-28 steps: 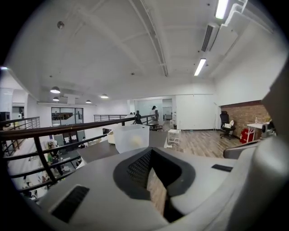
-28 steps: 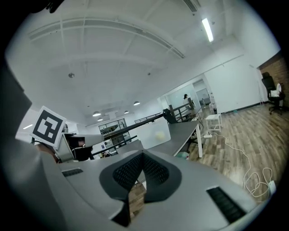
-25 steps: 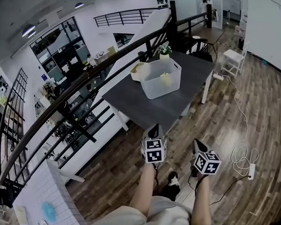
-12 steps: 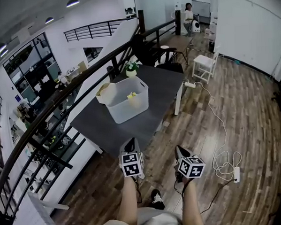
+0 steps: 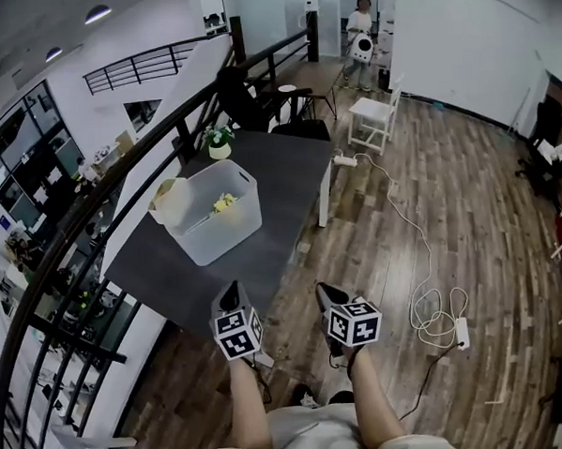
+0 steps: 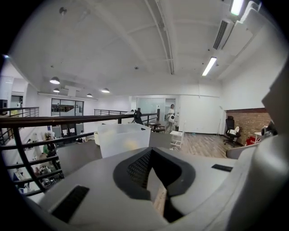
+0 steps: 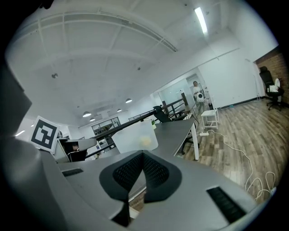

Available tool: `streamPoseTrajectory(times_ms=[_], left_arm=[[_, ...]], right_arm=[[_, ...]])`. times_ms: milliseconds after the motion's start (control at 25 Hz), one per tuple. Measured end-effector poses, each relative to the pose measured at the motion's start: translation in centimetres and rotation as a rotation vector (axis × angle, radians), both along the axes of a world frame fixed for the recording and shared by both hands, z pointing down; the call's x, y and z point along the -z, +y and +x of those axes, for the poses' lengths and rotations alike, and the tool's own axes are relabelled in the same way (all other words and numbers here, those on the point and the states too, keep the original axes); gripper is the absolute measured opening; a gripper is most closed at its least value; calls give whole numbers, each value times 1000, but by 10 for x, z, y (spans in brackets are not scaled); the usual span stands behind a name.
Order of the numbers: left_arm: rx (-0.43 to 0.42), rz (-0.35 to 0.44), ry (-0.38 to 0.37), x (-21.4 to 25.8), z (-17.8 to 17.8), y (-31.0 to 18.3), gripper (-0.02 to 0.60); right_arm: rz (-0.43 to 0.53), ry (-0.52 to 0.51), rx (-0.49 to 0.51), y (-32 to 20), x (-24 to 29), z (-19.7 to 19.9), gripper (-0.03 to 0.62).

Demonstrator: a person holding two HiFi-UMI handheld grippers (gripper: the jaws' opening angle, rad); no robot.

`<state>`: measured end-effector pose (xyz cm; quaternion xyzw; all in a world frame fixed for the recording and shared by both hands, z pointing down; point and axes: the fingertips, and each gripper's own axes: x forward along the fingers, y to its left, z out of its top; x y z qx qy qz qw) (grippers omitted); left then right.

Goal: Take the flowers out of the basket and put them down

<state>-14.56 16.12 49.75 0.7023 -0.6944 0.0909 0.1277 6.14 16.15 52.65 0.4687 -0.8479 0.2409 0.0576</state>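
Note:
A translucent white basket (image 5: pixel 215 213) stands on the dark grey table (image 5: pixel 278 177), and yellow flowers (image 5: pixel 225 202) show inside it. Both grippers hover off the table's near edge, well short of the basket. My left gripper (image 5: pixel 232 288) is shut and holds nothing. My right gripper (image 5: pixel 323 290) is also shut and empty. In the left gripper view, the basket (image 6: pixel 124 139) sits straight ahead beyond the closed left gripper (image 6: pixel 151 152). The right gripper view shows the basket (image 7: pixel 135 135) with a yellow blur of flowers (image 7: pixel 145 141) past the right gripper (image 7: pixel 143 155).
A beige object (image 5: pixel 170 200) leans at the basket's left side. A small potted plant (image 5: pixel 218 142) stands at the table's far end. A black railing (image 5: pixel 119 185) runs along the table's left. A white stool (image 5: pixel 369 118), a cable and a power strip (image 5: pixel 458 330) are on the wooden floor to the right.
The table and basket have come nearer and slid left in the head view. Both grippers moved forward with me, still shut and empty.

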Motion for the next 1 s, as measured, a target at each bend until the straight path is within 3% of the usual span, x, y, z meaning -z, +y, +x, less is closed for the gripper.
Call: streamPoseTrajectory(times_ms=[440, 600, 1000], left_arm=[[35, -55, 16, -37, -4, -51, 25], [111, 10, 27, -16, -4, -80, 24], [133, -15, -52, 9, -8, -123, 25]], right_arm=[[-34, 11, 44, -64, -22, -6, 20], [-14, 40, 104, -100, -10, -10, 20], [-9, -38, 203, -164, 11, -41, 20]])
